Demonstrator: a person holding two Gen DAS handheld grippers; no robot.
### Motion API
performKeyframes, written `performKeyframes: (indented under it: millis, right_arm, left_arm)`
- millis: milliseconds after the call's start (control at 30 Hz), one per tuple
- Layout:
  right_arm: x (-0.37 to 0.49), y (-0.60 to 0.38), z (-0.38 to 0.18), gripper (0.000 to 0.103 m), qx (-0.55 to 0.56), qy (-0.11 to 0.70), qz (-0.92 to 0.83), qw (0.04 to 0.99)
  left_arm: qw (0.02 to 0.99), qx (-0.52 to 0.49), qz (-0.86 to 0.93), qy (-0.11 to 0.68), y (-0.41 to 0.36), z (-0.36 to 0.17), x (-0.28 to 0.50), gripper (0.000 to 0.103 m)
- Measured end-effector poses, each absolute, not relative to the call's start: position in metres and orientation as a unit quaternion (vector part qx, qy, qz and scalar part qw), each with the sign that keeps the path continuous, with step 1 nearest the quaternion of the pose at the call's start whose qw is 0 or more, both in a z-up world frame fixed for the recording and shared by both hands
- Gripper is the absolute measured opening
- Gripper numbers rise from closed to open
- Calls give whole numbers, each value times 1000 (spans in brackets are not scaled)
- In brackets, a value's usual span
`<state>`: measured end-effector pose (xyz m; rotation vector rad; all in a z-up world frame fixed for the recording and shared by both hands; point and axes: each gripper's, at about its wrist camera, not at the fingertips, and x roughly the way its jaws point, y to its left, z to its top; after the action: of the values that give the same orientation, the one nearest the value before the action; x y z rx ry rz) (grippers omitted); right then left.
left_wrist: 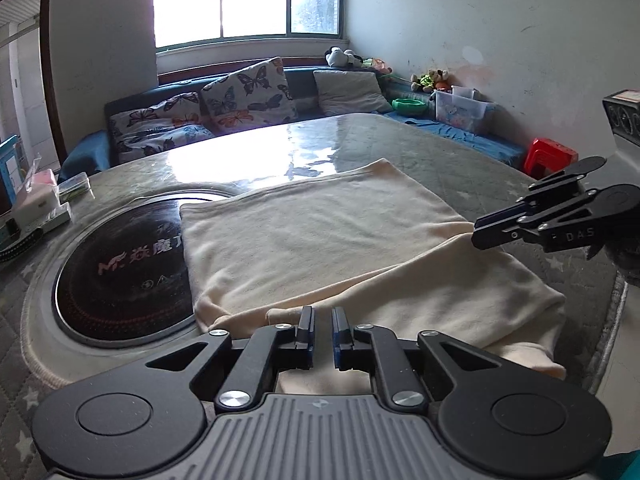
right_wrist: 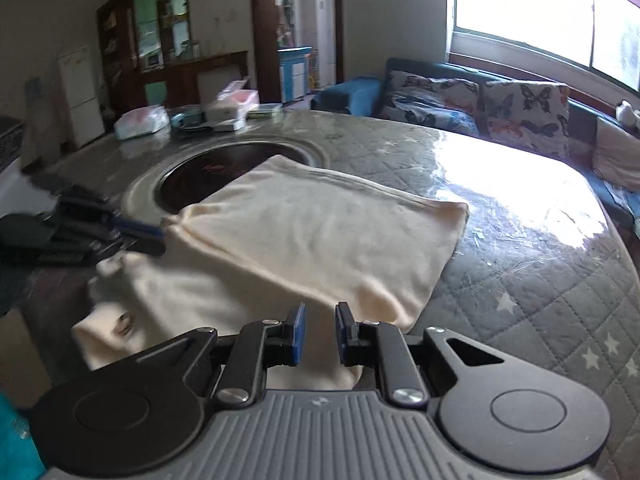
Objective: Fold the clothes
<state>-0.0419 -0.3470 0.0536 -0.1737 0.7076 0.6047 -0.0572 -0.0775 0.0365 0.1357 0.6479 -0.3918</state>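
under the left tongs (left_wrist: 323, 332), the cream garment's (left_wrist: 320, 240) near edge is hidden.

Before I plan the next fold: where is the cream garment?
The cream garment lies flat on the quilted table, its far corner overlapping the round inset cooktop, both grippers at its near edge.
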Motion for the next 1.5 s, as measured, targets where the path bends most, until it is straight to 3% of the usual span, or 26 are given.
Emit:
performKeyframes:
  millis: [467,900,1033,1167,1300,1500]
  right_arm:
    - [-65,-346,51,17,-96,342,296,887]
    - [-105,-324,43,23,-164,335,319,871]
    - [-109,-321,40,23,-181,338,317,867]
    - [-116,-324,51,23,-177,337,325,866]
    - [-127,-323,54,25,-208,338,331,856]
    - [-147,-321,56,41,-264,328,342,840]
  left_arm:
    - [927,65,-202,309,-58,38,-76,11]
    - [918,133,-215,304,-55,38,-113,12]
    - [909,178,-227,303,-55,37,-134,15]
    - [898,225,-244,289,-66,29,-152,40]
    - [891,267,-259,260,-84,20,-162,40]
    - [893,280,-264,235,-98,12,-158,38]
